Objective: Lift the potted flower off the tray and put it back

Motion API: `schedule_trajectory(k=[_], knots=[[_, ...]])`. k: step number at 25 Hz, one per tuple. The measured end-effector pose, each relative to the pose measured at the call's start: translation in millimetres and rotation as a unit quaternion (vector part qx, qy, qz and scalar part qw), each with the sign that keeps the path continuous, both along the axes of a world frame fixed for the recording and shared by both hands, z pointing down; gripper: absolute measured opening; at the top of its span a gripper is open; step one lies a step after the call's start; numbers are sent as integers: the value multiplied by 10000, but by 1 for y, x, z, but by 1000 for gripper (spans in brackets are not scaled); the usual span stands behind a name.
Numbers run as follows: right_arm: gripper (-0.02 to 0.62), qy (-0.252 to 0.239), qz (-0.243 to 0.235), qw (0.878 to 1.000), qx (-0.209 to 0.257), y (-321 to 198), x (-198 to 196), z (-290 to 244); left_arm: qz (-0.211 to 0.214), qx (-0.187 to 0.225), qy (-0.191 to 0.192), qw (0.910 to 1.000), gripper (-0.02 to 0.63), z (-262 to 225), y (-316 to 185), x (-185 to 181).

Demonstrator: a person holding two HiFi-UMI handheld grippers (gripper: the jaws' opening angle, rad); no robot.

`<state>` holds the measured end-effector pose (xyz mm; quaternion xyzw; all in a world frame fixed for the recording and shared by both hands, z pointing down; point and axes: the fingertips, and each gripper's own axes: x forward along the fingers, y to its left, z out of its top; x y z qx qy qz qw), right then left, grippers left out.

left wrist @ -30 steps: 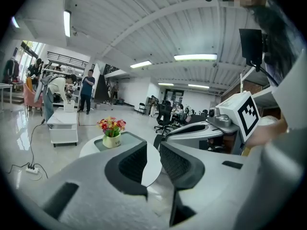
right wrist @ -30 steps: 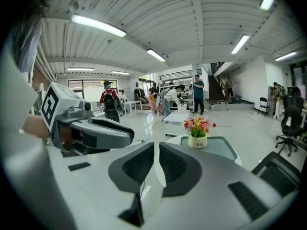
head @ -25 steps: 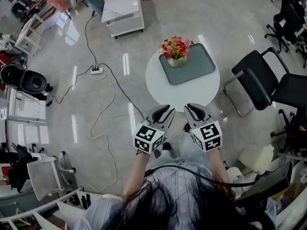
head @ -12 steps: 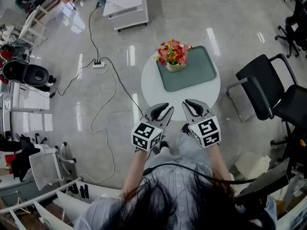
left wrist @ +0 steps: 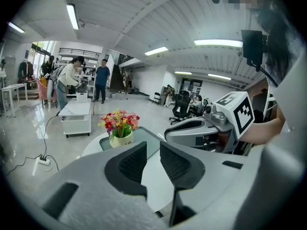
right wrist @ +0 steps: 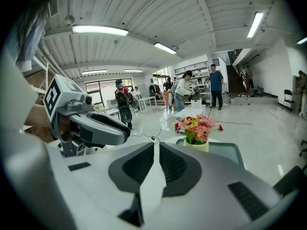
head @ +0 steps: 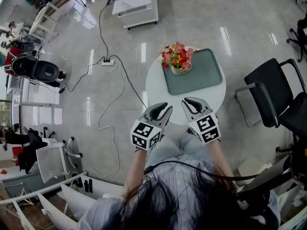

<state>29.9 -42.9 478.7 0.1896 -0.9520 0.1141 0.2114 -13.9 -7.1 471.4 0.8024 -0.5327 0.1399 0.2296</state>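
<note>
The potted flower (head: 177, 59), red, pink and yellow blooms in a cream pot, stands on the left end of a grey-green tray (head: 199, 75) on a round white table (head: 156, 92). Both grippers hover side by side at the table's near edge, well short of the pot. My left gripper (head: 163, 110) is shut with nothing in it, and so is my right gripper (head: 191, 103). In the left gripper view the flower (left wrist: 120, 124) shows beyond the jaws of my left gripper (left wrist: 153, 146). In the right gripper view the flower (right wrist: 196, 127) lies ahead of my right gripper (right wrist: 156, 145), slightly right.
Black office chairs (head: 268, 95) stand to the table's right. A white cart (head: 136, 4) sits beyond it, and a power strip with cables (head: 109, 61) lies on the floor to the left. Several people (left wrist: 67, 80) stand far back in the room.
Both grippers have come forward a little over the table's near edge, still shut and side by side. The head view has shifted. The flower has stayed on the tray.
</note>
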Motion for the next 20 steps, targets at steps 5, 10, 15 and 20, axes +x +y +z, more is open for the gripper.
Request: schedule_trajectory(k=[5, 10, 15, 20], knots=[[49, 40, 18, 10000, 9, -17, 2, 0, -71, -2, -5, 10000, 83, 5, -9, -6], [49, 165, 189, 9996, -89, -22, 3, 12, -32, -135, 17, 9999, 83, 18, -14, -19], [49, 335, 370, 9985, -225, -39, -6, 27, -12, -173, -218, 9996, 83, 32, -40, -45], [49, 433, 605, 9967, -317, -57, -20, 40, 382, -357, -232, 9984, 84, 54, -67, -63]])
